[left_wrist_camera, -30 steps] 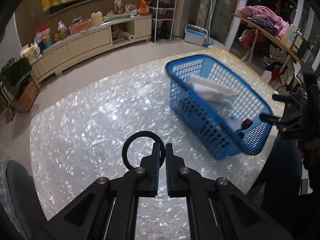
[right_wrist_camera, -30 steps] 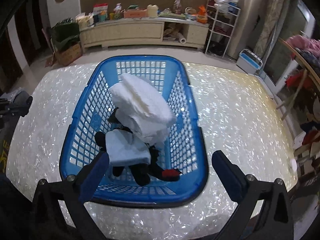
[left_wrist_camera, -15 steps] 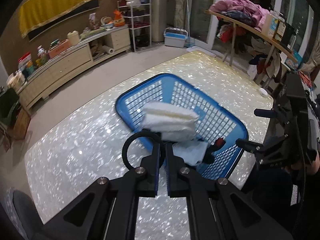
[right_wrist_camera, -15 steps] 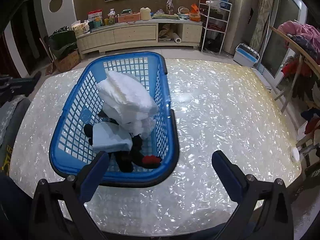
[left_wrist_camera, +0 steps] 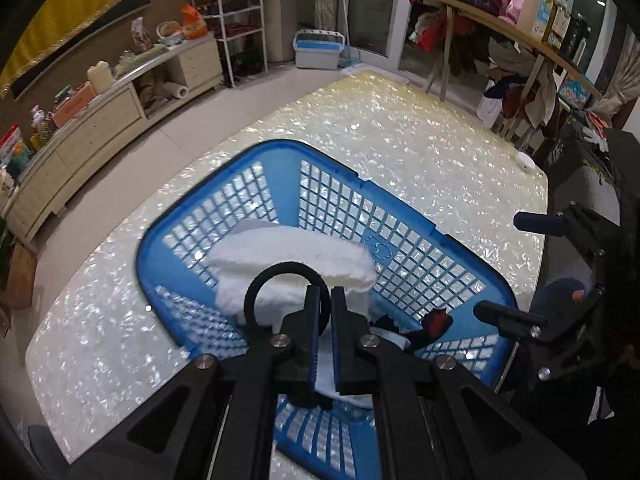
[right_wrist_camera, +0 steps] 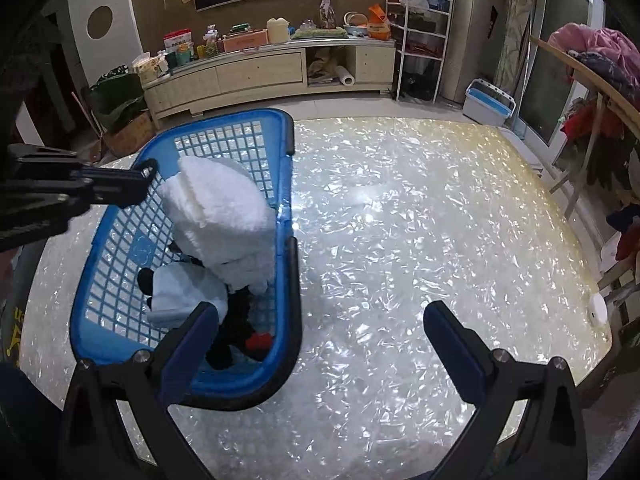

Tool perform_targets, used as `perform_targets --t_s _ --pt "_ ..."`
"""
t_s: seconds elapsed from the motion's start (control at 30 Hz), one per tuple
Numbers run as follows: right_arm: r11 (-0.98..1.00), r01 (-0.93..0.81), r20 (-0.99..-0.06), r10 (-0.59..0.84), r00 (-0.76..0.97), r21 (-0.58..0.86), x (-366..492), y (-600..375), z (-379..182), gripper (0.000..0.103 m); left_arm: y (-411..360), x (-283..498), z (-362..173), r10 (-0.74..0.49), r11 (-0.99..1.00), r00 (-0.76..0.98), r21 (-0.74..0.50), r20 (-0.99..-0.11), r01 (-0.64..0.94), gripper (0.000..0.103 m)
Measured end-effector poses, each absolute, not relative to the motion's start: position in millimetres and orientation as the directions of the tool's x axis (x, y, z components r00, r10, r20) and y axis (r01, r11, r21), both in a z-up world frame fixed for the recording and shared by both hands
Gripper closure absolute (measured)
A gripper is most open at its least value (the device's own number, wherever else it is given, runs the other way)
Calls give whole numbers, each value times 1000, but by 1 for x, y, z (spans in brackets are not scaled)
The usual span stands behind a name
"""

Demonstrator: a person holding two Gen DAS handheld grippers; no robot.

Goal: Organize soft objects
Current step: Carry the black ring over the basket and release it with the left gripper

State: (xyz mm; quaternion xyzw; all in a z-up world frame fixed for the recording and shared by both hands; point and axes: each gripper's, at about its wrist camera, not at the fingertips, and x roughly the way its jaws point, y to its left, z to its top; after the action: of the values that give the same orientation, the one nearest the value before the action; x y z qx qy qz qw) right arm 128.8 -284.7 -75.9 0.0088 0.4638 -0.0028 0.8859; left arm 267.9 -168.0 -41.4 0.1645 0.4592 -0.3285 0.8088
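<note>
A blue plastic basket [left_wrist_camera: 404, 216] [right_wrist_camera: 288, 280] stands on the shimmering white table [right_wrist_camera: 420, 220]. It holds a folded white fluffy towel [left_wrist_camera: 288, 256] [right_wrist_camera: 224, 208], a pale blue cloth [right_wrist_camera: 184, 292] and a black soft item with a red patch [right_wrist_camera: 258, 340] [left_wrist_camera: 436, 320]. My left gripper [left_wrist_camera: 325, 300] is shut with nothing between its fingers and hovers over the basket above the towel; it also shows in the right wrist view [right_wrist_camera: 144, 176]. My right gripper [right_wrist_camera: 320, 332] is open and empty at the basket's near right corner.
A small white round object [right_wrist_camera: 598, 308] lies at the table's right edge. Beyond the table are a low cream cabinet [right_wrist_camera: 260, 72], a white wire shelf [right_wrist_camera: 424, 40], a blue-and-white box [right_wrist_camera: 488, 100] on the floor and a rack of clothes [left_wrist_camera: 480, 8].
My left gripper has swung from the bare table to above the basket and towel. My right gripper has shifted right, so the basket now lies at its left.
</note>
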Motion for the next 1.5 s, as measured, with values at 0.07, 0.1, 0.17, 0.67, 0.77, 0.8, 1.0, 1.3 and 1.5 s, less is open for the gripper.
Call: perform_targets --t_s 0.07,0.1,0.17,0.67,0.77,0.8,1.0,1.3,1.5 --pt "1000 16 -827 5 562 17 130 -286 -79 0 -176 272 -49 -382 720 349 -39 -856 693 99" --pt "1000 19 -829 6 559 20 131 -287 -80 0 -180 276 -54 -379 717 343 -38 -859 696 99" --pt "999 23 -834 11 552 29 133 -289 -82 0 -186 283 -64 -376 711 314 -54 -872 701 99" --pt "998 15 -847 47 530 64 141 -287 -87 0 -202 296 -108 -291 701 202 -65 -935 710 99" --pt "997 18 -847 49 529 69 140 -287 -86 0 -202 296 -107 -291 702 205 -63 -934 709 99" --pt "997 19 -847 51 529 71 140 -288 -85 0 -202 296 -106 -292 704 210 -61 -933 707 99" --pt "997 25 -843 50 536 75 135 -292 -81 0 -199 293 -97 -298 717 253 -41 -920 696 67" --pt "998 17 -830 47 556 68 125 -285 -69 0 -181 273 -65 -329 725 349 2 -878 689 22" --pt "998 16 -820 42 571 62 112 -279 -60 0 -161 247 -39 -320 753 429 48 -845 656 22"
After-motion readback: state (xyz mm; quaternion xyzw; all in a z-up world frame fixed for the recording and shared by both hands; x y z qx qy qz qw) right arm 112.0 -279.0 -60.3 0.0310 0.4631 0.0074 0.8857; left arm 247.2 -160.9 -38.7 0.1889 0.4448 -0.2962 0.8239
